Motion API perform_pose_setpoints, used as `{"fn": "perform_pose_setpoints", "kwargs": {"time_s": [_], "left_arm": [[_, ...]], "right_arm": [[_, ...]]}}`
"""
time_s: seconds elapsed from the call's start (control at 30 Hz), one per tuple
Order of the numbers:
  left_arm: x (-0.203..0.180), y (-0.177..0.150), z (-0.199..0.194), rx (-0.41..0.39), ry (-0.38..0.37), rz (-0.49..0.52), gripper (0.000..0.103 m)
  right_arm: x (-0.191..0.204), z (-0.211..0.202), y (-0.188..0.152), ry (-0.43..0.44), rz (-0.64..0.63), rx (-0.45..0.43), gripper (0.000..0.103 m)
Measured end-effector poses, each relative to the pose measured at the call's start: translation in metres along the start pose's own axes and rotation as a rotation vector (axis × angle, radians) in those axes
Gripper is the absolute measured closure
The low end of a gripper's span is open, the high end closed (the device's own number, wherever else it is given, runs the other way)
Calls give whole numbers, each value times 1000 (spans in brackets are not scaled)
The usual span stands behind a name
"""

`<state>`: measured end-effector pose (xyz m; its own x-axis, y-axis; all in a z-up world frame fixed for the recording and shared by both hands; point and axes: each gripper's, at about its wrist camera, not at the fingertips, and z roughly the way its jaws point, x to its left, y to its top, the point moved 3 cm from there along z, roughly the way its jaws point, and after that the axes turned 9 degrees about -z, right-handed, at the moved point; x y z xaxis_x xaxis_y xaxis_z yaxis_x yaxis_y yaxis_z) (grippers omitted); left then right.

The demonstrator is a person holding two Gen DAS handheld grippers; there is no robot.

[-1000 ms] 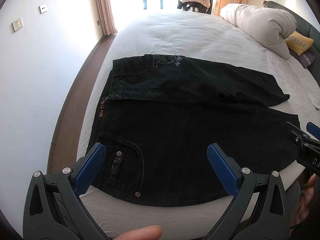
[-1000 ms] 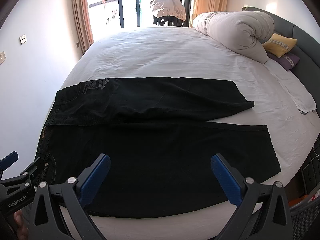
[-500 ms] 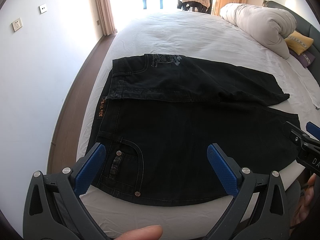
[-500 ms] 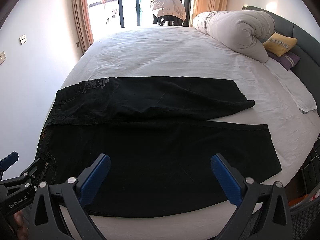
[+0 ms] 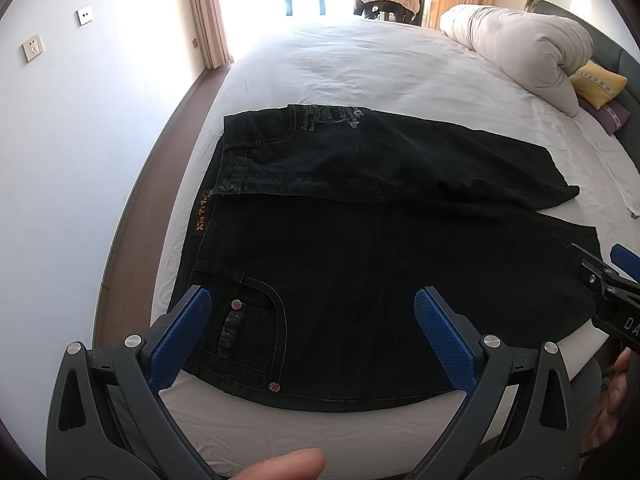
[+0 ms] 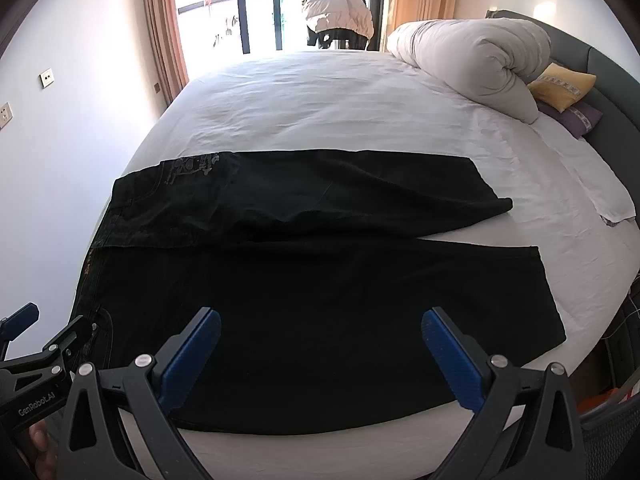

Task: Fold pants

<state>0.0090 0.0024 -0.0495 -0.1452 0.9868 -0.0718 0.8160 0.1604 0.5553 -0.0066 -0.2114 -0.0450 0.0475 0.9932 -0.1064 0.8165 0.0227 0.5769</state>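
Lying flat across the near half of the white-sheeted bed, the pair of black denim pants has its waistband toward the left edge of the mattress and both legs running to the right. The far leg angles slightly away from the near leg, so the two hems sit apart. A rivet-trimmed front pocket shows at the near left corner of the pants.

The left gripper hovers above the waist and pocket area, its blue-padded jaws spread wide and holding nothing. The right gripper hovers above the middle of the near leg, jaws equally wide apart and empty. Neither gripper touches the fabric. A fingertip shows at the bottom edge of the left wrist view.

A rolled white duvet rests at the far right of the bed, with a yellow cushion and a purple cushion just beside it.
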Motion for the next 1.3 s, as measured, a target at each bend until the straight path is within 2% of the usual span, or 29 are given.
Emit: {"fn": "perform_pose_setpoints", "kwargs": {"time_s": [0.23, 0.47, 0.63, 0.67, 0.77, 0.8, 0.93, 1.07, 1.2, 1.3], "left_arm": [[0, 2, 1, 4, 9, 2, 0], [-5, 3, 2, -38, 28, 46, 0], [-2, 15, 14, -21, -40, 99, 0], [1, 23, 19, -22, -81, 107, 0], [2, 46, 36, 27, -292, 131, 0], [2, 55, 43, 40, -307, 142, 0], [0, 98, 69, 15, -213, 269, 0], [7, 171, 113, -15, -150, 323, 0], [11, 235, 172, 7, -82, 404, 0], [13, 264, 217, 58, -84, 492, 0]], "right_arm": [[-1, 1, 1, 7, -3, 9, 0], [0, 8, 2, 21, -13, 20, 0], [-3, 13, 3, 84, -25, -8, 0], [-4, 14, 4, 100, -26, -15, 0], [-8, 16, 9, 152, -42, -45, 0], [-8, 18, 13, 163, -55, -56, 0], [-10, 33, 28, 191, -122, -79, 0], [-15, 49, 47, 234, -177, -101, 0], [-17, 74, 72, 268, -242, -98, 0], [-17, 96, 93, 285, -299, -94, 4]]}}
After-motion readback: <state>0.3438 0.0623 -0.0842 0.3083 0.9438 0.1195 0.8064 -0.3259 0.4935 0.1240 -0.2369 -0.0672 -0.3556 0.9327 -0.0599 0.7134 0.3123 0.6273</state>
